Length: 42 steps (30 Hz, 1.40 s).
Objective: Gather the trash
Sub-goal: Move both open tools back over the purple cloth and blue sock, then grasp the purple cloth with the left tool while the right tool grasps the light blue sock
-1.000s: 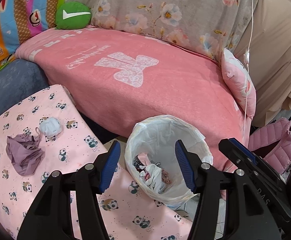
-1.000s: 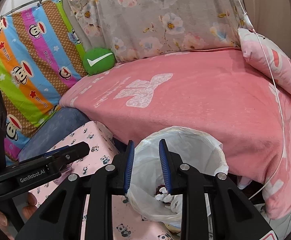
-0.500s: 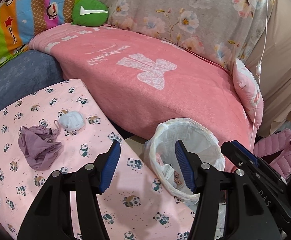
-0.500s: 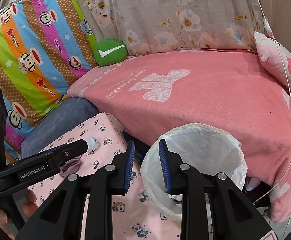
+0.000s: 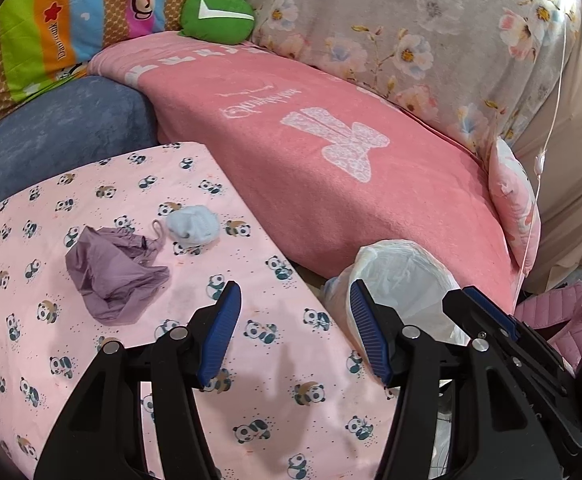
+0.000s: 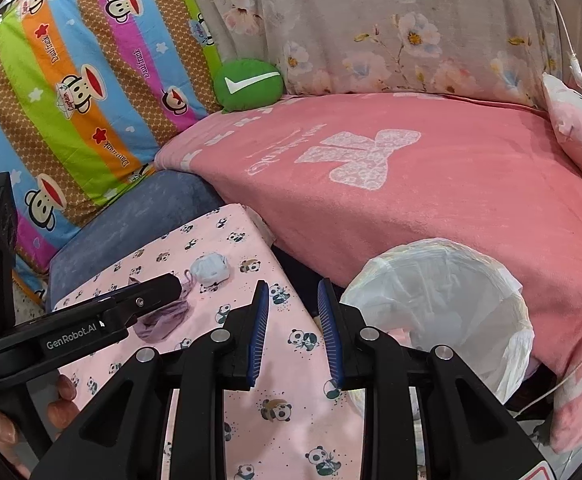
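On the pink panda-print cloth [image 5: 275,364] lie a crumpled purple piece of trash [image 5: 115,276] and a pale blue wad [image 5: 193,226]. My left gripper [image 5: 294,292] hovers open over the cloth, to the right of both, with nothing between its fingers. A bin with a white liner [image 5: 403,276] stands past the cloth's right edge. The right wrist view shows my right gripper [image 6: 292,286] with a narrow empty gap, over the cloth's edge [image 6: 291,400] between the wad [image 6: 211,268] and the bin [image 6: 447,280]. The left gripper [image 6: 143,300] partly hides the purple trash [image 6: 163,320].
A sofa under a pink blanket [image 5: 331,152] runs behind the bin, with a green cushion [image 5: 217,16], a striped monkey-print cover [image 6: 71,80] and a floral cover [image 5: 411,32]. A pink jacket [image 5: 563,320] lies at the right. A hand [image 6: 63,400] holds the left gripper.
Both grippers have swung left, away from above the bin and over the panda cloth. The bin has slid to the right in both views. Neither jaw gap has changed.
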Tool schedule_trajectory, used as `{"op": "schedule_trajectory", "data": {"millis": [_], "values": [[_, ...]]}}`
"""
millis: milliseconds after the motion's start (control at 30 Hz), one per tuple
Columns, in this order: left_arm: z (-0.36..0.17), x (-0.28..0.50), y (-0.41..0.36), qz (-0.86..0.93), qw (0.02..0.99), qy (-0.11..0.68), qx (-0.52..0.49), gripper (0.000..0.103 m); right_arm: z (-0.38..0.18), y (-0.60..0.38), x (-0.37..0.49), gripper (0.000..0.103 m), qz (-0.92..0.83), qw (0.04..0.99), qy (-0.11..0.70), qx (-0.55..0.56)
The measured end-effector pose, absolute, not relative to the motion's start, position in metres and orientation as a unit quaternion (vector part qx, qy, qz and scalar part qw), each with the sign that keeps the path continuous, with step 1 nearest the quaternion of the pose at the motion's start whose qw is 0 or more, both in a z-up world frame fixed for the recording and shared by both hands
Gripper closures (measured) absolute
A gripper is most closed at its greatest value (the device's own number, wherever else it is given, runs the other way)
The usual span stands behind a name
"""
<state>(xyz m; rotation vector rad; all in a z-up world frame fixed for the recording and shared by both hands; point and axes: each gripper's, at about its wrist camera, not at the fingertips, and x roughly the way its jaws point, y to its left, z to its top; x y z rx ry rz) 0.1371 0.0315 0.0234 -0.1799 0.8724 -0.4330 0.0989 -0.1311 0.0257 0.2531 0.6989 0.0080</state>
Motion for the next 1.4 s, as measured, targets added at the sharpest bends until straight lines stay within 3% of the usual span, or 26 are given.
{"op": "schedule_trajectory", "data": {"millis": [500,867,1400], "values": [[-0.010,0.145,0.095,-0.144,0.876,0.444,-0.121,0.048,0.010,-0.072,0.116,0.076,0.037,0.923,0.370,0.096],[-0.043,0.156,0.141,-0.084,0.868,0.469,-0.142,0.029,-0.010,-0.030,0.141,0.064,0.058,0.915,0.391,0.074],[-0.079,0.217,0.169,-0.059,0.848,0.497,-0.175,0.024,-0.050,0.014,0.225,0.055,0.072,0.901,0.424,0.054]]}}
